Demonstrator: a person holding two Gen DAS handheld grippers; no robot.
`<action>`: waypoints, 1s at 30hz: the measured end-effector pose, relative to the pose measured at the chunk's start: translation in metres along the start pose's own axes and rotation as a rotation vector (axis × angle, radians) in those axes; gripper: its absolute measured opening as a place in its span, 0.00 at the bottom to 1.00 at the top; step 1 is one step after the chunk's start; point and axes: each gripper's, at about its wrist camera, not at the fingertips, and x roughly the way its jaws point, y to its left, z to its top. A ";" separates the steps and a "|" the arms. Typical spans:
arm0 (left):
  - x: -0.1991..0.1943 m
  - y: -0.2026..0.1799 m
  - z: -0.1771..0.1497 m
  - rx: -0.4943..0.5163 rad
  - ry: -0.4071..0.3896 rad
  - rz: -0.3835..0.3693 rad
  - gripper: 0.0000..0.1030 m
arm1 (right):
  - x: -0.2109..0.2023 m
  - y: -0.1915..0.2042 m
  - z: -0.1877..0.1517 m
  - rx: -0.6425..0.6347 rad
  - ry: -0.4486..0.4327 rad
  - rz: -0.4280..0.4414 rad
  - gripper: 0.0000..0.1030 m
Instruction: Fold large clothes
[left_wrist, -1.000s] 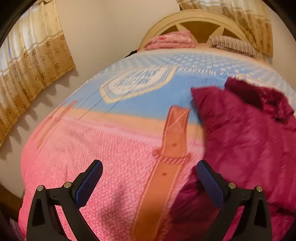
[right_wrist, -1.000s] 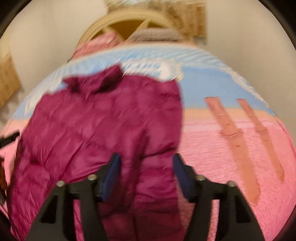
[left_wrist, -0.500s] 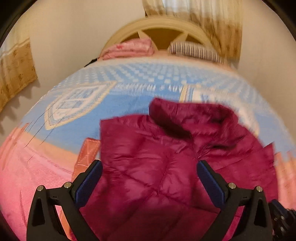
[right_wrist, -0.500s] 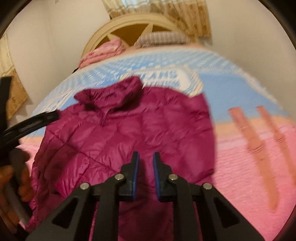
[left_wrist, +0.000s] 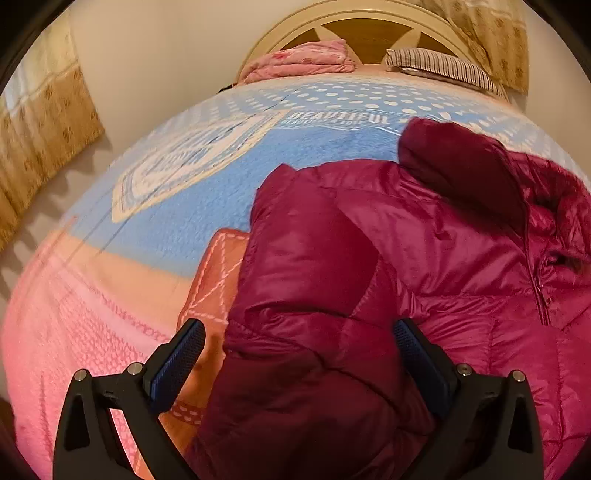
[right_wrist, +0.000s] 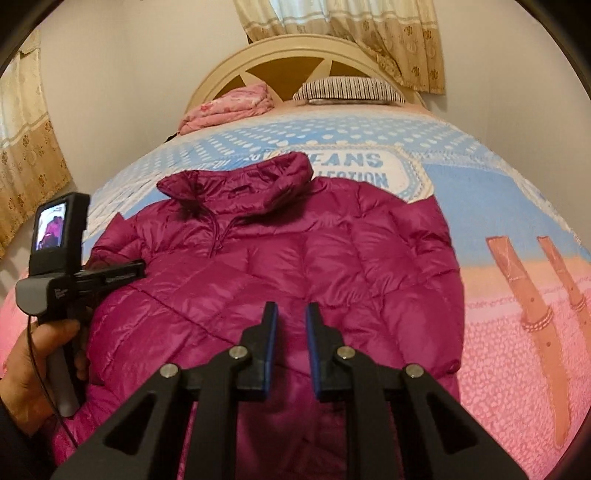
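A magenta quilted puffer jacket (right_wrist: 295, 266) lies front up on the bed, collar toward the headboard. In the left wrist view the jacket (left_wrist: 424, 280) fills the right half, with its left sleeve (left_wrist: 306, 295) folded down along the body. My left gripper (left_wrist: 299, 358) is open, its jaws on either side of that sleeve, nothing gripped. My right gripper (right_wrist: 291, 328) hovers over the jacket's lower middle with its jaws nearly closed, a narrow gap between the pads, holding nothing. The left gripper unit also shows in the right wrist view (right_wrist: 59, 266), held in a hand at the jacket's left edge.
The bed has a blue and pink blanket (right_wrist: 517, 206) with belt patterns. A folded pink quilt (right_wrist: 229, 107) and a striped pillow (right_wrist: 351, 90) lie by the cream headboard (right_wrist: 295, 55). Curtains (right_wrist: 26, 166) hang at left and behind the bed.
My left gripper has swung right, from bare blanket to over the jacket's left sleeve. My right gripper's jaws closed from wide open to a narrow gap and pulled back from the jacket.
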 end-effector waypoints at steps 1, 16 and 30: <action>-0.001 0.002 0.000 -0.002 0.000 -0.012 0.99 | 0.002 0.000 0.001 -0.005 0.004 -0.007 0.18; -0.027 0.052 0.030 -0.036 -0.110 0.107 0.99 | -0.017 0.003 0.000 -0.076 -0.085 -0.057 0.25; -0.026 0.075 0.013 -0.101 -0.073 0.186 0.99 | -0.012 0.001 -0.005 -0.073 -0.063 -0.048 0.32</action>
